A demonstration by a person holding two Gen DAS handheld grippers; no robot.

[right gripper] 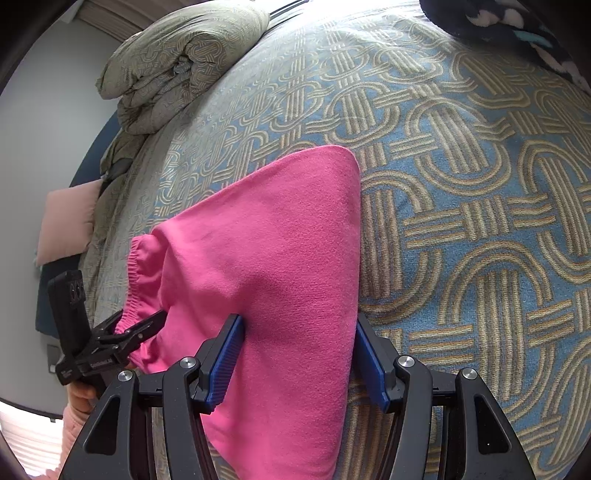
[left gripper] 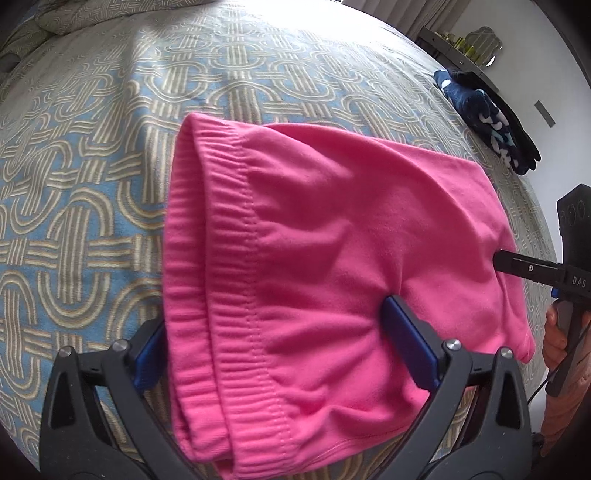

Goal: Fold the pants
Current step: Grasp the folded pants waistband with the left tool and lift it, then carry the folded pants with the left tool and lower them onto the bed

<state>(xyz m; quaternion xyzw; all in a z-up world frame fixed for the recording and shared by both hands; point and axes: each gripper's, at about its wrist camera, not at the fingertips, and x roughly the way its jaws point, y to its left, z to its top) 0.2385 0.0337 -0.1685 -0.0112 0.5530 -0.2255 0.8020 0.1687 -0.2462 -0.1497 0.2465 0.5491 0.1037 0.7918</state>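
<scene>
The pink pants (left gripper: 314, 258) lie folded into a compact stack on the patterned bedspread (left gripper: 92, 166), ribbed waistband toward the left. My left gripper (left gripper: 280, 343) is open, its blue pads straddling the near waistband end of the stack. My right gripper (right gripper: 295, 358) is open too, its pads on either side of the other end of the pink pants (right gripper: 280, 258). The right gripper also shows in the left wrist view (left gripper: 517, 266), its fingers against the fabric. The left gripper shows in the right wrist view (right gripper: 136, 328) at the waistband.
A dark blue patterned garment (left gripper: 487, 118) lies at the far right bed edge, also in the right wrist view (right gripper: 517, 33). A bunched duvet (right gripper: 177, 62) and a pink pillow (right gripper: 70, 221) sit at the head of the bed. A dark shelf (left gripper: 454, 48) stands beyond.
</scene>
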